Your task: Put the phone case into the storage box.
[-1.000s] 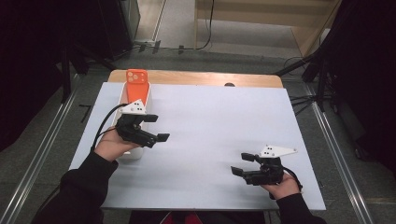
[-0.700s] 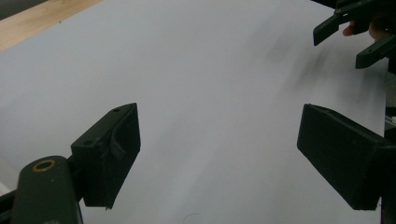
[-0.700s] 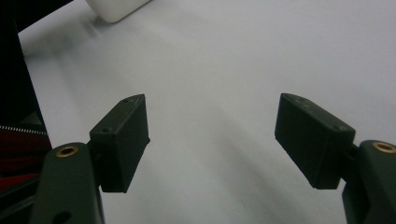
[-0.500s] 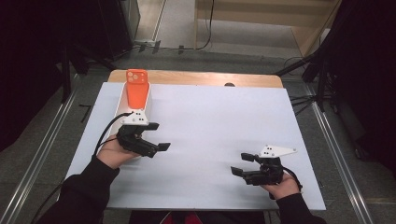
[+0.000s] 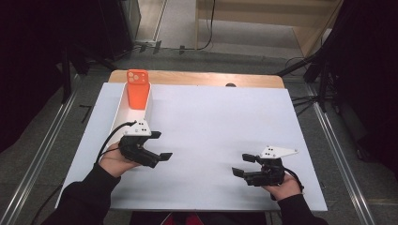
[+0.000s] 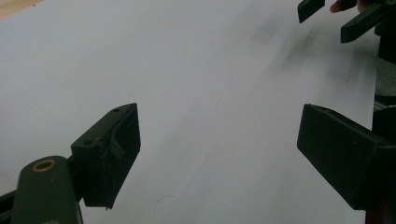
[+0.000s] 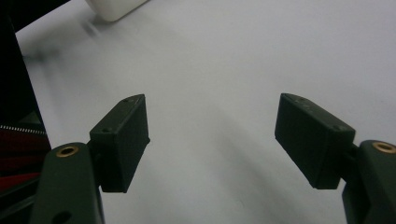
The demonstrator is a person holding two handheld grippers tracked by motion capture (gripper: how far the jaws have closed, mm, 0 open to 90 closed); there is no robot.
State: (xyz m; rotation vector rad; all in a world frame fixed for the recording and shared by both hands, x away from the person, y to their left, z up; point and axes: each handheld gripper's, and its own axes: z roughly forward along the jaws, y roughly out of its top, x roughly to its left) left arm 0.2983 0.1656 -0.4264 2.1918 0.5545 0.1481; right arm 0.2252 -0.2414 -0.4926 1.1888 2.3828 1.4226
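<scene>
An orange phone (image 5: 138,89) leans upright at the far end of a long white tray (image 5: 118,115) on the left of the table. My left gripper (image 5: 162,145) hovers just right of the tray's near end, open and holding nothing; in the left gripper view (image 6: 219,154) its jaws stand wide apart over bare white surface. My right gripper (image 5: 241,165) rests at the front right, open and pointing left, with nothing between its jaws (image 7: 212,140). The right gripper's fingertips (image 6: 355,21) also appear at the top right of the left gripper view.
A white sheet (image 5: 220,122) covers the table, with a wooden edge (image 5: 197,78) along the far side. A corner of the white tray (image 7: 116,8) sits at the top of the right gripper view. Dark stands and cables surround the table.
My left gripper has drawn back from the tray toward the person and slightly right, staying open. The right gripper has not moved.
</scene>
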